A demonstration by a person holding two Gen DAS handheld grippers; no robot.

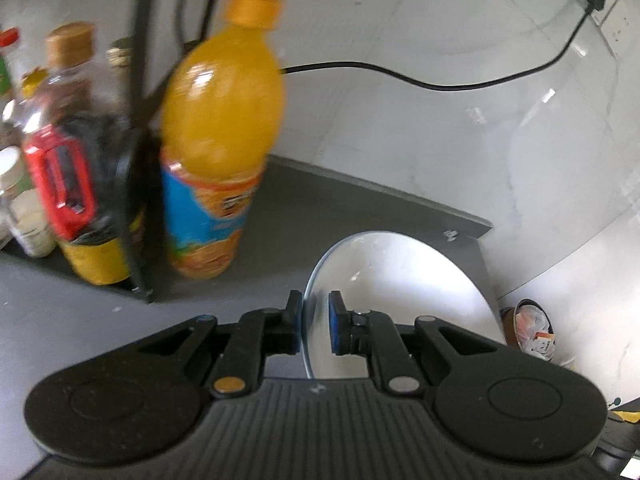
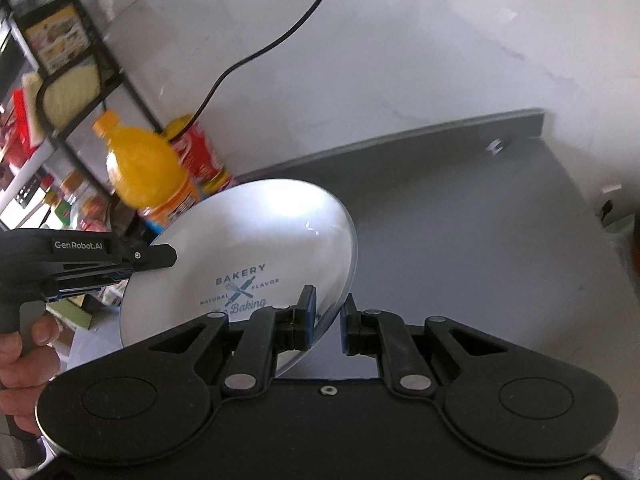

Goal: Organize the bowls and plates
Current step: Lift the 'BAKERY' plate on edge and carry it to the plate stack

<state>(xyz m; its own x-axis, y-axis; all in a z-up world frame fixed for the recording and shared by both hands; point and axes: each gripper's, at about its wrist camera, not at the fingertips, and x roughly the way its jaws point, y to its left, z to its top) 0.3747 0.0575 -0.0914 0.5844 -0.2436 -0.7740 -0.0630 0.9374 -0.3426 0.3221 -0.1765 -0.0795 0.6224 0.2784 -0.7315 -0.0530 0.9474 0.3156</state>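
A white plate (image 1: 400,280) printed with "BAKERY" is held tilted in the air above the grey counter (image 1: 276,216). My left gripper (image 1: 315,322) is shut on its rim, one blue pad on each side. In the right wrist view the plate (image 2: 248,240) fills the middle. There the left gripper (image 2: 150,260) clamps its left edge and my right gripper (image 2: 328,320) straddles its lower right rim, shut on it. The plate's back is hidden.
An orange juice bottle (image 1: 220,120) stands close on the left beside a black rack (image 1: 140,160) full of sauce bottles. A black cable (image 1: 400,76) runs along the white wall to a socket (image 1: 596,0). Bare counter (image 2: 480,240) lies right. A hand (image 2: 24,352) holds the left gripper.
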